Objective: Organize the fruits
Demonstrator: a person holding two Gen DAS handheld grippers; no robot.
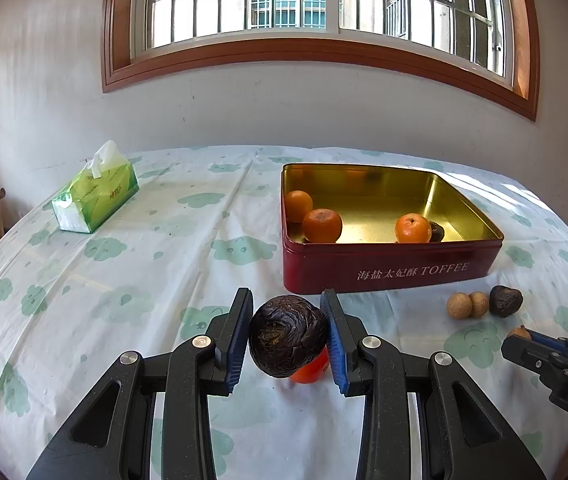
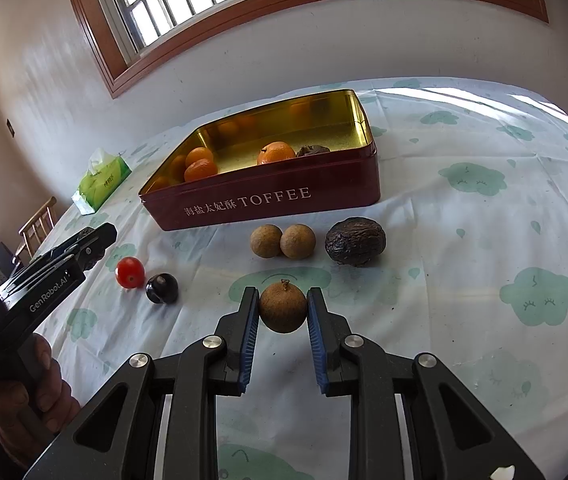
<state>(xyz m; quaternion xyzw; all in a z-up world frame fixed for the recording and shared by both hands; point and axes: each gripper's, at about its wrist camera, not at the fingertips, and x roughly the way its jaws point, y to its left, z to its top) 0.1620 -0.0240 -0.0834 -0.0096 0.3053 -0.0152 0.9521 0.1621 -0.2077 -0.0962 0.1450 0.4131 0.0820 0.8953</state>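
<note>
Fruits gripped both sides: left gripper clamps a wrinkled dark fruit, right gripper pinches a brown longan before the toffee tin.

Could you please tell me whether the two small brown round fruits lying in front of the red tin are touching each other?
Touching. The right wrist view shows the two brown round fruits side by side, their outlines meeting with no tablecloth visible between them, just in front of the red tin.

red, gold-lined tin; cloud-print tablecloth
</note>
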